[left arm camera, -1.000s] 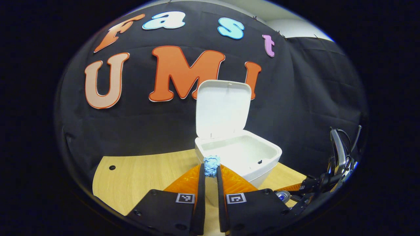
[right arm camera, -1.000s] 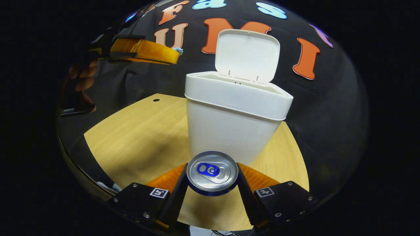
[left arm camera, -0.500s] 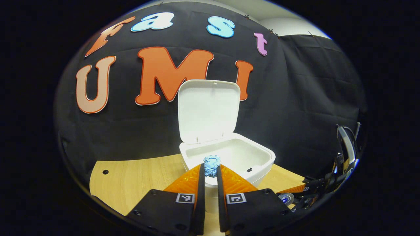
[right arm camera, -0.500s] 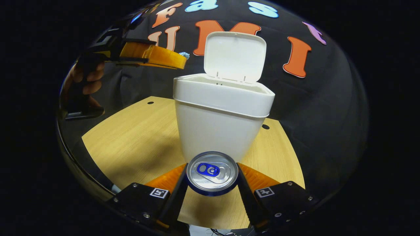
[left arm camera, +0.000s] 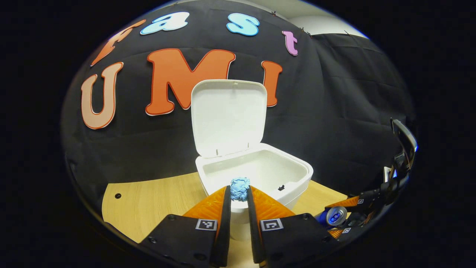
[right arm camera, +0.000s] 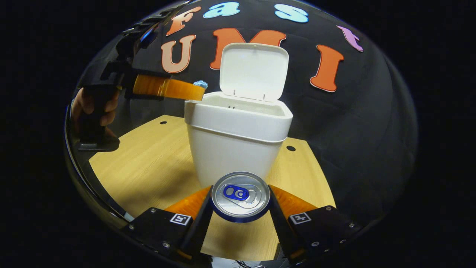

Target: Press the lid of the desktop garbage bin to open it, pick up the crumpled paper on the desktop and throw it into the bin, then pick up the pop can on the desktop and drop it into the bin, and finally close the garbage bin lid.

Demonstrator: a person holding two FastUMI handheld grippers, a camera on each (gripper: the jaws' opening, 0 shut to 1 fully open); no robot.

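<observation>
The left tool (left arm camera: 238,193) is clamped narrow on the crumpled paper (left arm camera: 240,188), a small blue wad pinched between both fingers at their very tips. In the left gripper view the wad sits at 6 o'clock from the bin's open mouth, right at the near rim. The right gripper view shows that tool (right arm camera: 199,89) held level by a hand (right arm camera: 91,108) at 9 o'clock of the bin, with the paper (right arm camera: 201,84) just over the left rim, not yet clearly above the hollow.

The bin (right arm camera: 234,149) stands on the counter (right arm camera: 148,163), near its middle. Its lid (right arm camera: 254,70) stands upright at 12 o'clock, hinged at the back, so the mouth is open. What I can see of the inside (left arm camera: 260,173) looks bare and white, apart from 1 small dark catch near the front rim.

The right tool (right arm camera: 240,203) is closed on the can (right arm camera: 240,195), both fingers against its sides, silver top facing the camera. It is held low at 6 o'clock in front of the bin; from the left gripper view the can (left arm camera: 333,216) lies at 4 o'clock.

I judge the step in hand to be dropping the paper. The next move calls for carrying the wad a little farther over the opening, then parting the fingers. The can waits its turn, and must rise above the rim.
</observation>
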